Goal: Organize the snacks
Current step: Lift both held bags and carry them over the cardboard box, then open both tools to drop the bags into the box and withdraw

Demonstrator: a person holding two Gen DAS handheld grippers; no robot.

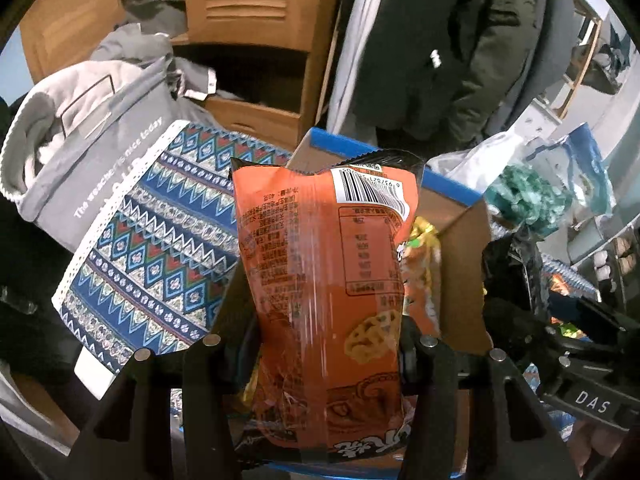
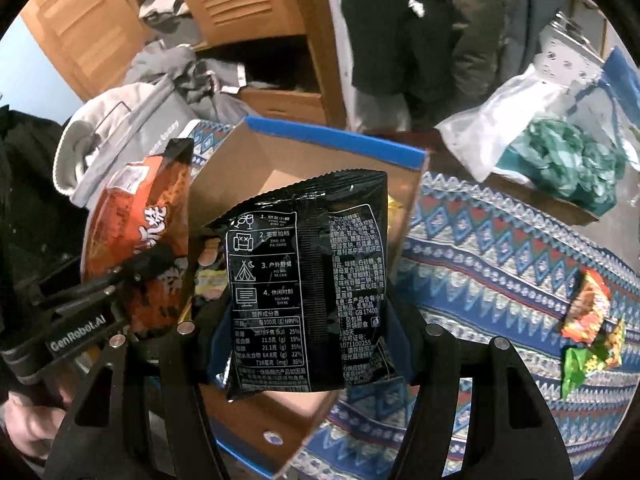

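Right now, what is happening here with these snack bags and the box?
A person is sorting snacks with a hand-held gripper in each hand. The left gripper has its jaws closed on an orange snack bag, and the right gripper grips a black snack bag. Both bags hang over an open cardboard box that already holds some packets. One more small snack packet lies on the patterned tablecloth.

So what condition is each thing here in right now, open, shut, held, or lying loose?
Orange snack bag: sealed, held in left gripper.
Black snack bag: sealed, held in right gripper.
Cardboard box: open, snacks inside.
Small green-orange packet: loose on patterned cloth.
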